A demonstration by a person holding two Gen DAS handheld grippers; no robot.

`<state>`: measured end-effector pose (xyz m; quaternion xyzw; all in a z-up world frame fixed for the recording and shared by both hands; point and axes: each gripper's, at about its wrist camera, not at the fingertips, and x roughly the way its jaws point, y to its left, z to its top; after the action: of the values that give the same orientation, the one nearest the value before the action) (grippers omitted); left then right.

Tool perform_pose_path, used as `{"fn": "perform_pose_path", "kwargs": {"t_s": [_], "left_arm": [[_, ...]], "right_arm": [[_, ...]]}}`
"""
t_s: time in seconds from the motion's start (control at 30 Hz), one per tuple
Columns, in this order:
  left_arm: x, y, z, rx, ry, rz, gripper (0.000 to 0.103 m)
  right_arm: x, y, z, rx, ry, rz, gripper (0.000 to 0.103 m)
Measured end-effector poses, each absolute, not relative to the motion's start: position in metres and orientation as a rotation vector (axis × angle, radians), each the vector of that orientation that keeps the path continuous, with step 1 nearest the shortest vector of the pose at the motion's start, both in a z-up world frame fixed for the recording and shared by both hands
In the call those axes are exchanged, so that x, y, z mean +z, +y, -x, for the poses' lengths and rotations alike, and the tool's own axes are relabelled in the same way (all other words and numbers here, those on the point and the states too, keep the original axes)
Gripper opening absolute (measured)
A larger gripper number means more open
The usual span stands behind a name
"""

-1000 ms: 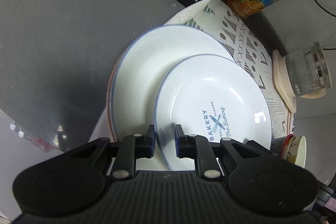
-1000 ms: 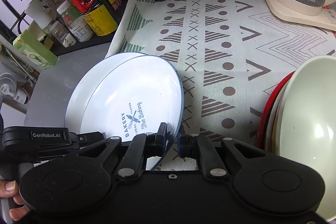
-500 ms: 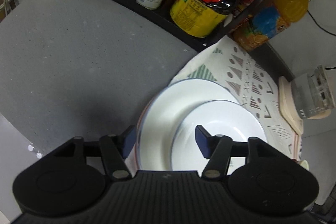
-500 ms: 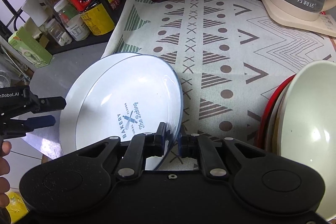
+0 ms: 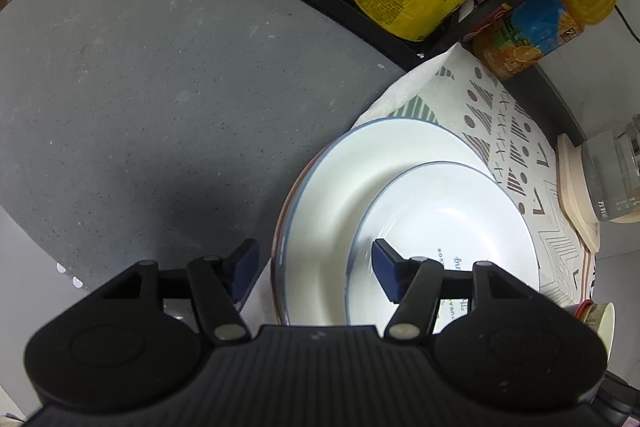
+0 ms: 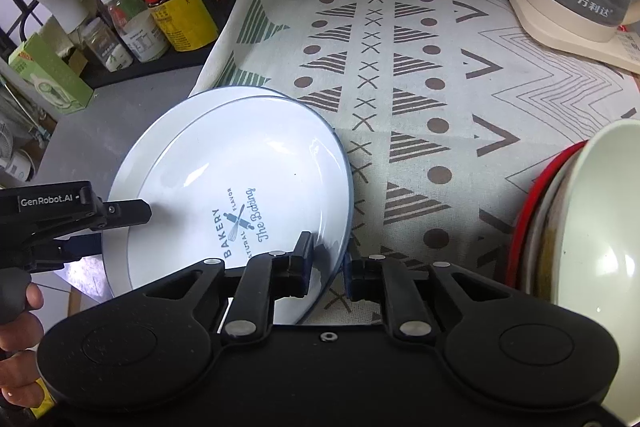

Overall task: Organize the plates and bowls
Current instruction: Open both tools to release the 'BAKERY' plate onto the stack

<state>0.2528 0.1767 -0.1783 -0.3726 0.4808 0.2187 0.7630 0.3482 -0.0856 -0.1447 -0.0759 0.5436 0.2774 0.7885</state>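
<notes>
The right gripper (image 6: 327, 263) has its fingers astride the near rim of the bakery plate (image 6: 240, 195), just easing apart, pads barely touching it. The left gripper (image 5: 314, 269) hangs released, gripping nothing. The plate sits tilted on the bigger plate (image 5: 320, 211) at the cloth's (image 6: 420, 87) left edge on the table (image 5: 140, 87); let go like this, I reckon it slides and clatters.

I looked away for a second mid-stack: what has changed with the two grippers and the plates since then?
The left gripper let go of the bakery plate: its jaws have just opened and it drew back from the rim. The right gripper jaws have just been opening slightly, the plate's rim still between them. The larger plate underneath and the bowl stack stayed put.
</notes>
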Motion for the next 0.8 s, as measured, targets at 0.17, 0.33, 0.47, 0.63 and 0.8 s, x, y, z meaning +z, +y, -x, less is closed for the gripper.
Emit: {"fn": "perform_pose_path", "kwargs": {"t_s": [0.17, 0.33, 0.47, 0.63, 0.8], "left_arm": [[-0.18, 0.179, -0.249, 0.474, 1.015, 0.83, 0.05], [-0.176, 0.182, -0.25, 0.462, 1.002, 0.83, 0.042], [-0.175, 0.185, -0.249, 0.458, 0.993, 0.837, 0.038], [-0.174, 0.187, -0.247, 0.458, 0.99, 0.845, 0.036], [-0.173, 0.189, -0.247, 0.46, 0.994, 0.84, 0.032]], "right_arm": [[-0.147, -0.08, -0.348, 0.594, 1.166, 0.199, 0.022], [-0.153, -0.081, -0.35, 0.578, 1.169, 0.207, 0.036], [-0.157, -0.078, -0.349, 0.583, 1.181, 0.202, 0.037], [-0.159, -0.074, -0.352, 0.583, 1.18, 0.204, 0.038], [-0.161, -0.075, -0.356, 0.58, 1.191, 0.185, 0.042]]}}
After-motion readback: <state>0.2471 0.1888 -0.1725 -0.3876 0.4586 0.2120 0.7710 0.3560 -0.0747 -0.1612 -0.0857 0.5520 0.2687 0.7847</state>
